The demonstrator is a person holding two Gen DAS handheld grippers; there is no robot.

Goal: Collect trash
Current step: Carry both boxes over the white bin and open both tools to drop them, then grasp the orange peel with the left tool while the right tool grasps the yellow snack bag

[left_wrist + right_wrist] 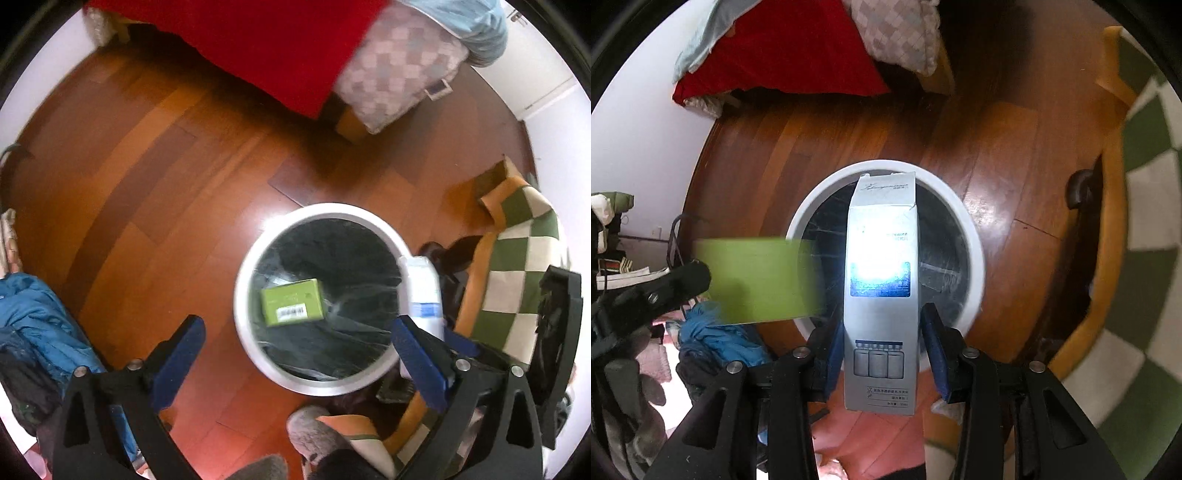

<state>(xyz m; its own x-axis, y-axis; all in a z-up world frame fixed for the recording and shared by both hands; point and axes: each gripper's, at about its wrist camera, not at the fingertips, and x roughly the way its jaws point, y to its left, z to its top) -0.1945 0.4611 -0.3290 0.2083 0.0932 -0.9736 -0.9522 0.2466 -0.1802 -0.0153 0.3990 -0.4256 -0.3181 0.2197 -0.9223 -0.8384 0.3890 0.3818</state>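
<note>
Two cartons are the trash items in view. Green carton shows inside the mouth of the white round bin, against its black liner, toward the rim's 9 o'clock side; from the right wrist view it appears as a blurred green patch at the bin's 9 o'clock, so whether it rests on the liner cannot be told. Left gripper stands with fingers spread wide and nothing between them, at the bin's 6 o'clock edge. Right gripper is clamped on the tall silver-grey carton, blue pads pressing both its side faces; the carton stands upright over the bin opening. From the left wrist view this carton sits at the bin's 3 o'clock rim. Wooden floor surrounds the bin; a green checkered rug lies at 3 o'clock.
</note>
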